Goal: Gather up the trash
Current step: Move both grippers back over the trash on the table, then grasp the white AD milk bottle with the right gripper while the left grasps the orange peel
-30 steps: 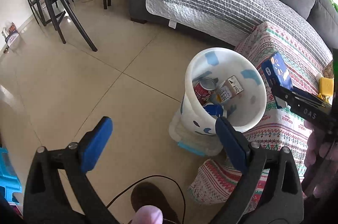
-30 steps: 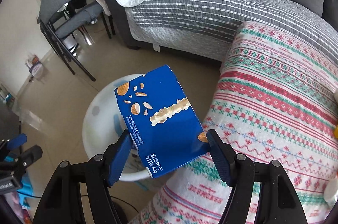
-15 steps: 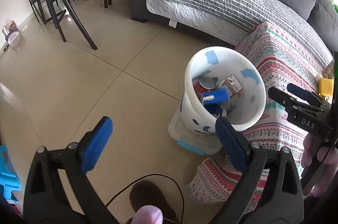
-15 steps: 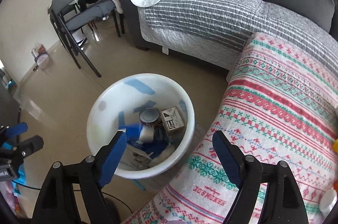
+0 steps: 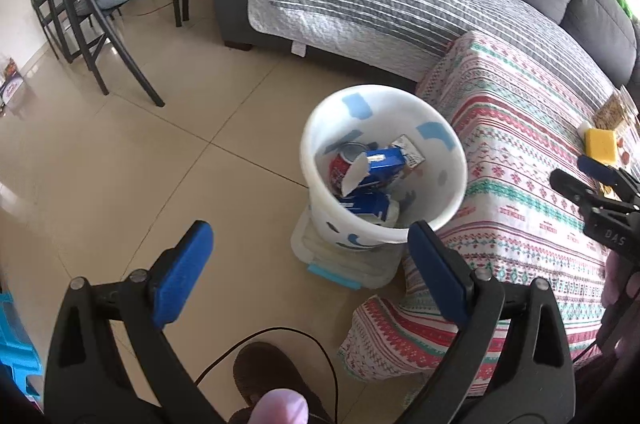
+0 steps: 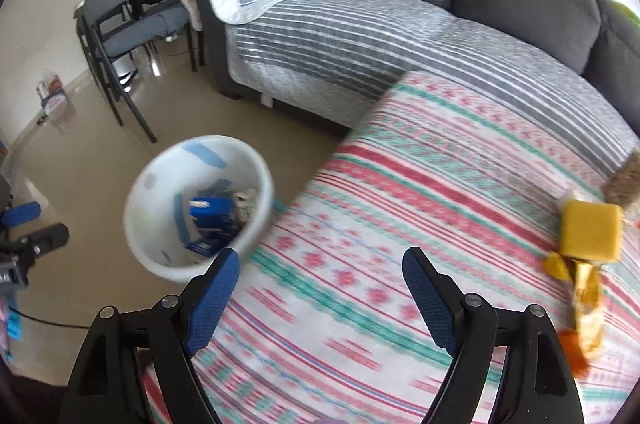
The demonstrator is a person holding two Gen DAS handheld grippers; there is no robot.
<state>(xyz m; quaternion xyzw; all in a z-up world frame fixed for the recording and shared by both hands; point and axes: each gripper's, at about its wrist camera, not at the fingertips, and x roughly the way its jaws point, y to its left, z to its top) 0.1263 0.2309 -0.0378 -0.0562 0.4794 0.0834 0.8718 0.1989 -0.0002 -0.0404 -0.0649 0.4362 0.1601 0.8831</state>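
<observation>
My right fingers [image 6: 320, 296] stand wide apart with nothing between them, over the near edge of the striped surface [image 6: 400, 204], because their load is let go and I am swinging toward what is left to pick up. My left fingers [image 5: 308, 268] are just as wide and empty, held over the floor near the bin [image 5: 384, 236], ready but not needed yet. The bin stands on the floor just left of the surface, close enough for a short drop. Inside it the blue box [image 5: 382, 160] lies on top of a can [image 5: 344, 164] and other cartons. A second ago that box was clamped in my right fingers above the bin; now it rests inside and my right hand has shifted right over the cloth. Farther right on the surface lie a yellow block [image 6: 590, 232] and an orange wrapper [image 6: 584, 288], likely my next trash
</observation>
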